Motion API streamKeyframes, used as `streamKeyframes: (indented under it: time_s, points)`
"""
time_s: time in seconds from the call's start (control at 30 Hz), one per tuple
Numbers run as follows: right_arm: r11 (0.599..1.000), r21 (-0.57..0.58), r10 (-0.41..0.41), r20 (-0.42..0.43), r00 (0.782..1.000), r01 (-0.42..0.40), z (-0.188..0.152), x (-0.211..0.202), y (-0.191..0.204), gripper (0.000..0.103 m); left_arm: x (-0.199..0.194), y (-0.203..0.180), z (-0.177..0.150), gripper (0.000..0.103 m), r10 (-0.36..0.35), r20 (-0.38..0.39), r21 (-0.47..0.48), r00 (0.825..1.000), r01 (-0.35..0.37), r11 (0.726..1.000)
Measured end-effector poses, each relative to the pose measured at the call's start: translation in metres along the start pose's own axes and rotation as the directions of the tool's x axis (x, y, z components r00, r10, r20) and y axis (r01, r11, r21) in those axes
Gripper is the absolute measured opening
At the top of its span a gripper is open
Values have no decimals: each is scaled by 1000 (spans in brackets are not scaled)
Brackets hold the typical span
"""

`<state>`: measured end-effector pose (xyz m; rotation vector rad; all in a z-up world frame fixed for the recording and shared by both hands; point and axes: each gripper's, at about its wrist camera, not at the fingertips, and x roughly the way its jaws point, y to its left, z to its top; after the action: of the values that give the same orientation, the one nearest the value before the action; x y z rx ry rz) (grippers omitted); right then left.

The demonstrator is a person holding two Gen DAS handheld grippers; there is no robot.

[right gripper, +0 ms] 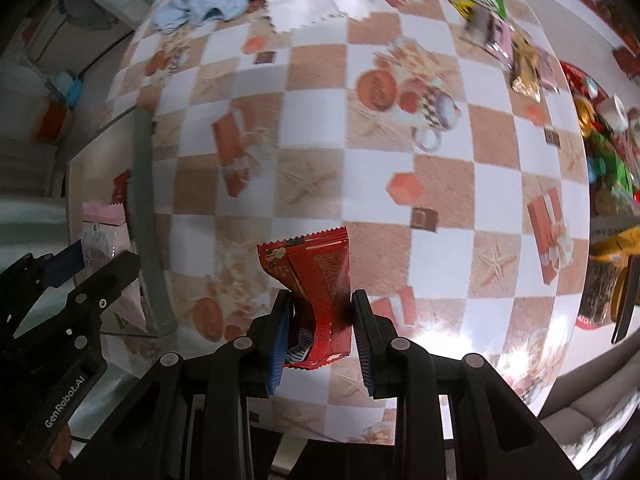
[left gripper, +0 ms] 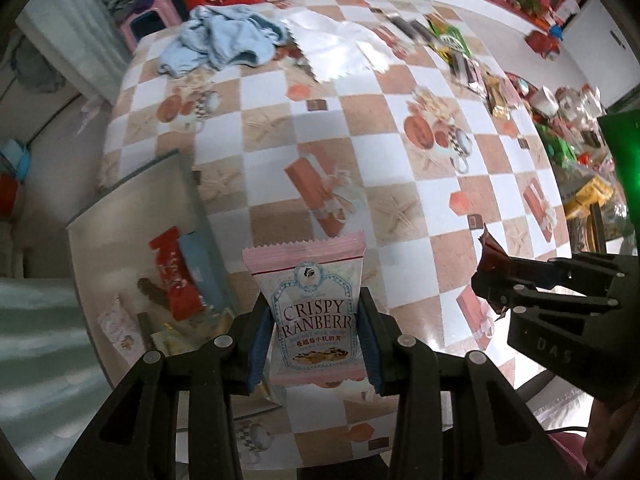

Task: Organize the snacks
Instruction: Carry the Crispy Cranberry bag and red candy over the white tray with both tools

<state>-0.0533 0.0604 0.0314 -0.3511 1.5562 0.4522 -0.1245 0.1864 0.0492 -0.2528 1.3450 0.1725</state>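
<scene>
My left gripper (left gripper: 314, 324) is shut on a pink "Crispy Cranberry" snack packet (left gripper: 310, 280), held upright above the table next to a clear box (left gripper: 132, 240). The box holds a red packet (left gripper: 176, 276) and other snacks. My right gripper (right gripper: 322, 312) is shut on a red snack packet (right gripper: 316, 280), held above the checkered tablecloth. The right gripper also shows at the right of the left wrist view (left gripper: 492, 280). The left gripper with the pink packet (right gripper: 108, 240) shows at the left of the right wrist view, beside the box wall (right gripper: 144, 208).
A checkered tablecloth (left gripper: 360, 128) covers the table. A blue cloth (left gripper: 224, 40) and white plastic sheet (left gripper: 340, 44) lie at the far side. Several loose snack packets (left gripper: 472, 64) line the far right edge, with more clutter (left gripper: 572, 132) beyond.
</scene>
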Motion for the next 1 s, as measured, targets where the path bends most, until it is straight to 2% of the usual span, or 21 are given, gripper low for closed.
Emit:
streamKeyframes:
  time_s: [0.3, 1.0]
  points:
    - [995, -99, -23, 30, 999, 26, 9, -10, 42, 31, -20, 39, -8, 43, 16, 58, -94, 998, -10, 996]
    - [954, -297, -38, 45, 998, 49, 17, -11, 140, 31, -37, 130, -43, 43, 87, 83, -310, 993, -57, 949]
